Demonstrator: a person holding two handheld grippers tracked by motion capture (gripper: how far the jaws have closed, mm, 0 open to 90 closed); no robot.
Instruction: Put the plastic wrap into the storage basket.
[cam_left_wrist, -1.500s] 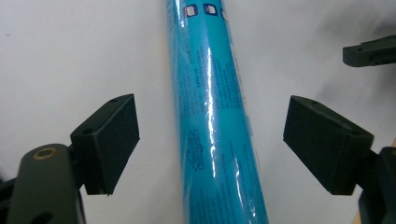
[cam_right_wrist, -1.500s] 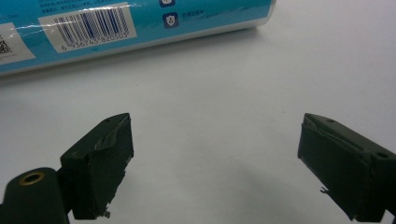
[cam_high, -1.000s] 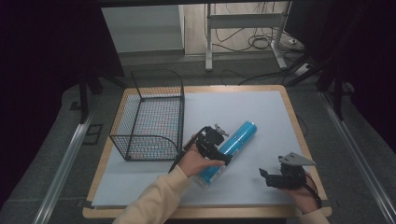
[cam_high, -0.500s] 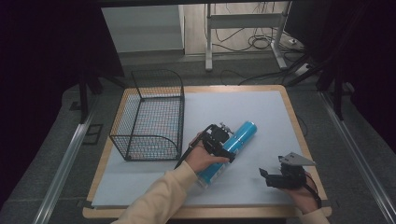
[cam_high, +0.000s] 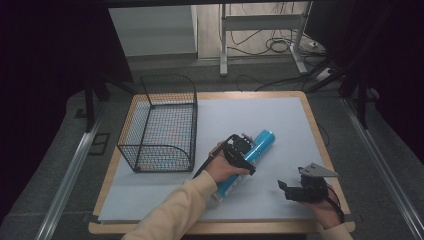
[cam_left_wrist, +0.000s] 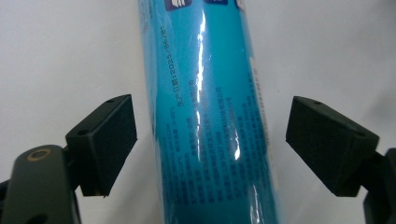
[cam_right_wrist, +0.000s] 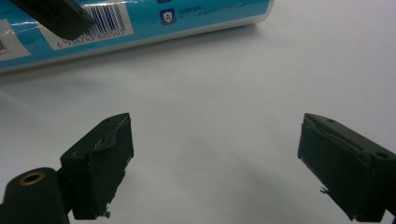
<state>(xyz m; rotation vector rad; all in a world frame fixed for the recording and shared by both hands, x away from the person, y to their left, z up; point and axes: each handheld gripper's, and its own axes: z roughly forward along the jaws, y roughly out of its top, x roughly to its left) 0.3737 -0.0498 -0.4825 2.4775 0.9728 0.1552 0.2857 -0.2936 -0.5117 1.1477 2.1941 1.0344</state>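
The blue tube (cam_high: 250, 155) lies on the white mat (cam_high: 280, 120), right of the wire basket (cam_high: 160, 125). The left gripper (cam_left_wrist: 210, 144) straddles it, jaws spread, apparently not touching. The right gripper (cam_right_wrist: 215, 163) rests apart nearby, jaws wide.

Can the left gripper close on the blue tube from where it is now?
Probably yes: the left gripper is open with its jaws on either side of the blue tube, and nothing sits between them.
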